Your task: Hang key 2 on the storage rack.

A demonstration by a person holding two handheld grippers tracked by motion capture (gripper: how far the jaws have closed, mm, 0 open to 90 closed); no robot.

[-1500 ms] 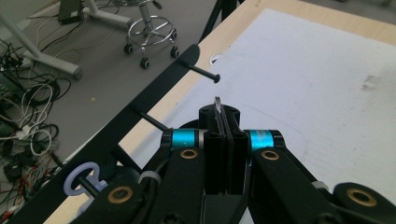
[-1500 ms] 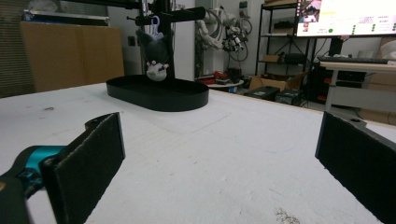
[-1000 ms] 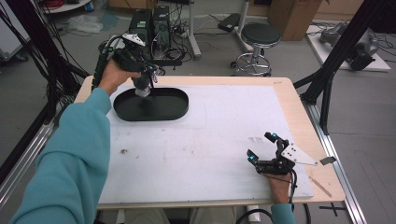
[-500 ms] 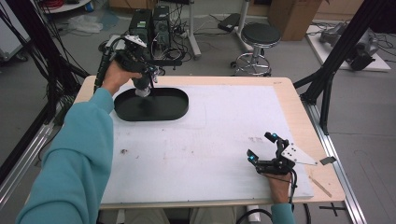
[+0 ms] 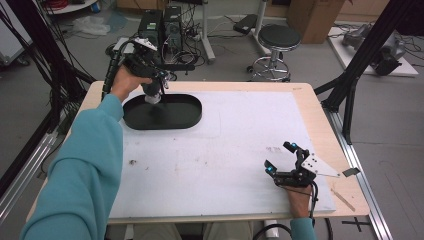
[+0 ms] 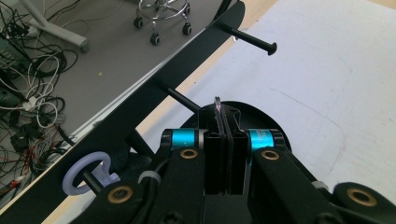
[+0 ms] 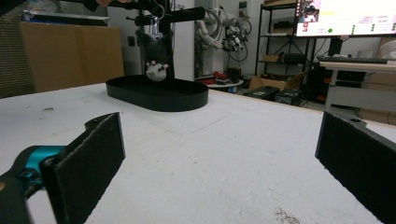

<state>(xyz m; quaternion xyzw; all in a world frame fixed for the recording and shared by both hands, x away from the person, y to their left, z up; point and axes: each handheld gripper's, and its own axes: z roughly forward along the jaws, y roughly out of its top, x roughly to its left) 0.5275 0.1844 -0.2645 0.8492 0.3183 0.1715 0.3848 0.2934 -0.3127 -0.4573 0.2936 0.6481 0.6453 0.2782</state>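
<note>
Left hand-held gripper (image 5: 156, 86) at a hanging stand on the table (image 5: 240, 145); right hand-held gripper (image 5: 283, 159) resting wide open.

The high view shows the oval black tray (image 5: 185, 117) at the far left of the white-covered table, with the left hand-held gripper over its far end. The left gripper view shows its jaws pressed together on a thin clear ring (image 6: 217, 103), beside a black crossbar (image 6: 154, 84) with slim round pegs; a pale translucent ring (image 6: 89, 173) hangs on one peg. The right gripper view shows the stand side-on: a dark, soft-looking keychain toy (image 7: 155, 53) with a pale bottom dangles from the bar above the matte, low-walled tray. The right hand-held gripper's flat, foam-textured pads (image 7: 100, 154) stand far apart, holding nothing, near the table's near right edge.
</note>
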